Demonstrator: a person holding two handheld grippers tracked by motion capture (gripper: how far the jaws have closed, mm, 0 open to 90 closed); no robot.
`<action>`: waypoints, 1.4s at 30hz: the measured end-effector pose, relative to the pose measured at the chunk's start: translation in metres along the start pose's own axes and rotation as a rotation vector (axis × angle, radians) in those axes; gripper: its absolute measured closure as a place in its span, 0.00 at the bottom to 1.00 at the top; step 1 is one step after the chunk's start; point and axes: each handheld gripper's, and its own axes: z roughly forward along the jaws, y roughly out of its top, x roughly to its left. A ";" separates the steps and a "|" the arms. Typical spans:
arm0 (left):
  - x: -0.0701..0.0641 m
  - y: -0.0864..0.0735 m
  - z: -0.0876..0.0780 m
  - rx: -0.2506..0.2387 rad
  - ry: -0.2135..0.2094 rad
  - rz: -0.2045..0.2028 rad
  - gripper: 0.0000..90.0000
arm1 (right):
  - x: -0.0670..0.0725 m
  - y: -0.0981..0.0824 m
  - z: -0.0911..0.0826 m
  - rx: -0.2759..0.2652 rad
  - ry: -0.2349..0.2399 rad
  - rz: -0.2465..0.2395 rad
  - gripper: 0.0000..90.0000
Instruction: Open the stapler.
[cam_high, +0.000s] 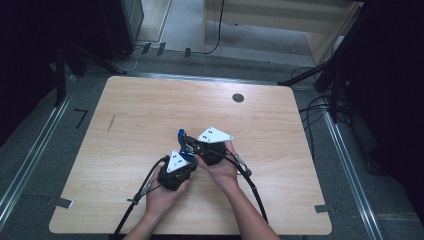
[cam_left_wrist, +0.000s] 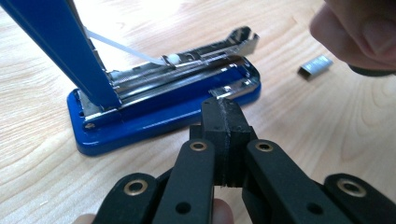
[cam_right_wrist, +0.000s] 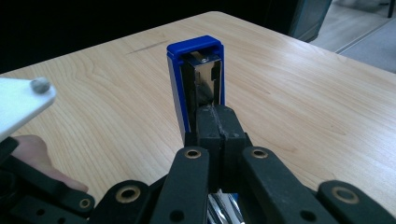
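Stapler (cam_left_wrist: 163, 100) lies open on the bench (cam_high: 150, 110), lid (cam_right_wrist: 196, 79) raised. Left fingers (cam_left_wrist: 226, 116) closed, empty, at its base. Right fingers (cam_right_wrist: 219, 123) closed, empty, against lid.

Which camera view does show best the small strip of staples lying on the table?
The left gripper view: the staple strip lies bare on the wooden table, right of the open blue stapler. In the high view the hands cover that spot; the right gripper view faces the stapler's raised lid.

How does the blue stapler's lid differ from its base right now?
The stapler's lid is swung up, standing steeply; the base lies flat on the table. The lid's underside is hollow with metal inside; the base carries the open staple channel. Both are blue.
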 end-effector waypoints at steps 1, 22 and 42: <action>0.000 0.001 0.001 0.000 0.010 0.002 1.00 | -0.001 0.000 0.000 0.002 0.002 0.001 1.00; -0.012 0.022 0.032 -0.097 0.042 0.016 1.00 | -0.014 0.002 -0.002 0.023 0.073 0.007 1.00; -0.013 0.025 0.041 -0.095 0.036 -0.001 1.00 | -0.020 0.003 -0.001 0.026 0.121 -0.006 1.00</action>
